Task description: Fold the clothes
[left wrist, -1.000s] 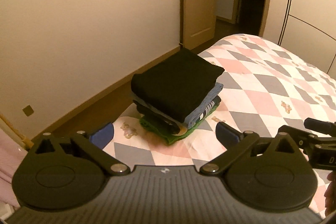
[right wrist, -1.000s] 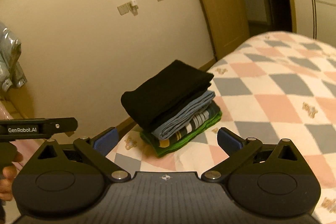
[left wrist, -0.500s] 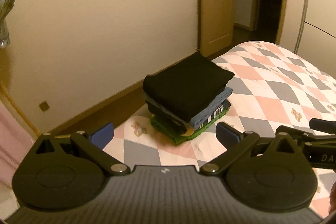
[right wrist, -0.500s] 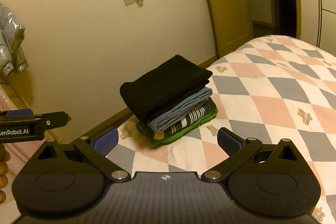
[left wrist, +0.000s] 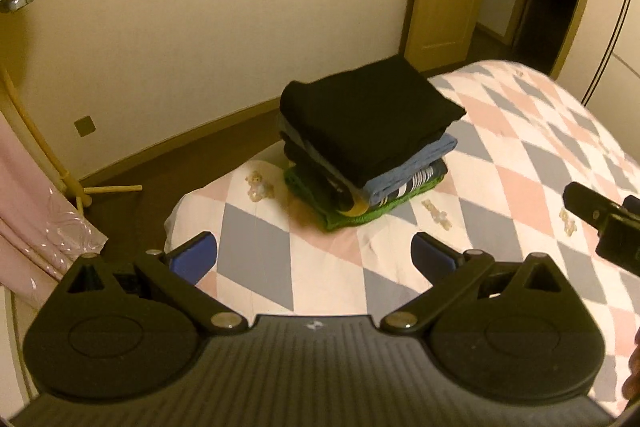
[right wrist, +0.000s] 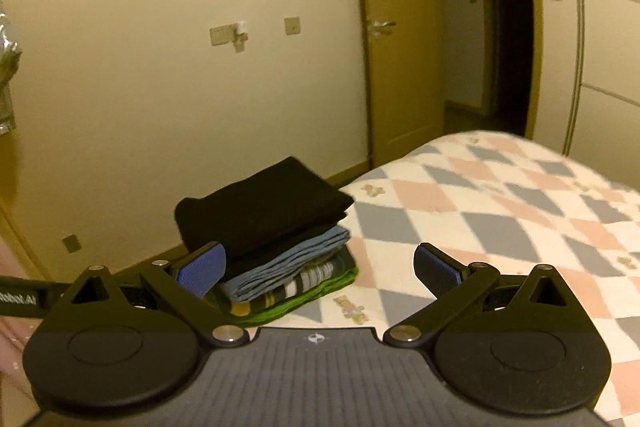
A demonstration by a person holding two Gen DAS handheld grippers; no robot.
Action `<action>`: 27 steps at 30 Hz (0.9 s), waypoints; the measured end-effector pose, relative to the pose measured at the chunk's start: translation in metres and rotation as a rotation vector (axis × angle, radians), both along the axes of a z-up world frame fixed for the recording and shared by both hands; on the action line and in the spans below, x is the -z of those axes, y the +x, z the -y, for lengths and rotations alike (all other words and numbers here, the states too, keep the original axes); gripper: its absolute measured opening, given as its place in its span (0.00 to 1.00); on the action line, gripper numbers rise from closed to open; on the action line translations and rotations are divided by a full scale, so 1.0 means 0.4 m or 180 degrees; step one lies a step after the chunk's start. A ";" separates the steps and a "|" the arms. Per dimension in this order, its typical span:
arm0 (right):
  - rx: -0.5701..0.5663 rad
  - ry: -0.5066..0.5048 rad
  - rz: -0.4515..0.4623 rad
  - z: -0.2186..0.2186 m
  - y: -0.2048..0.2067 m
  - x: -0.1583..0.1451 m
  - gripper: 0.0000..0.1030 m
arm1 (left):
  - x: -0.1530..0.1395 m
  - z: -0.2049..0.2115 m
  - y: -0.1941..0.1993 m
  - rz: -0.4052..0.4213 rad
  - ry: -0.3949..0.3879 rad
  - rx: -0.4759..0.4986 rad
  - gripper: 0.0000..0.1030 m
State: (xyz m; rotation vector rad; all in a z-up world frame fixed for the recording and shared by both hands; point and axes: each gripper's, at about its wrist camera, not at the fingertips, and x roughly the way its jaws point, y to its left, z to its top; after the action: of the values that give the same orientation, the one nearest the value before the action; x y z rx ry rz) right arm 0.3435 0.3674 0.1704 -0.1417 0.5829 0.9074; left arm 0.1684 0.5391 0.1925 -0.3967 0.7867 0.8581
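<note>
Left claw [left wrist: 314, 253] spread wide, empty, hanging over the near corner of the bed [left wrist: 520, 163]. Right claw [right wrist: 318, 265] likewise spread, nothing between its fingers. Folded stack [left wrist: 368, 147] sits on the bed's near-left corner: black top [left wrist: 372, 115], blue, striped, green at the bottom [left wrist: 352, 217]. Edges roughly squared, nothing draped or loose. No unfolded garment visible on the bed in either view, so folding looks done as far as the frames show; more clothes could be out of view. Versus 1 s back: both cameras pulled back and panned, stack unchanged, right claw now lower with the stack behind its left finger [right wrist: 200, 269].
</note>
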 end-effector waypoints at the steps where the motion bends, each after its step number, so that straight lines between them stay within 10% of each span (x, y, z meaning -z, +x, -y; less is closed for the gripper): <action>1: -0.0023 -0.0049 -0.0076 -0.006 0.009 0.005 1.00 | 0.004 0.002 0.004 -0.0019 0.0023 0.0029 0.99; 27: -0.0112 -0.0606 -0.0845 -0.076 0.090 0.171 1.00 | 0.135 -0.043 0.080 -0.0331 -0.0190 0.0020 0.99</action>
State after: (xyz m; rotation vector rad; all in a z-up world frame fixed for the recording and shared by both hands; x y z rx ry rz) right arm 0.3796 0.3977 0.1019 -0.2051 0.9167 0.9106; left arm 0.2006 0.5562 0.1385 -0.4047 0.9110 0.8560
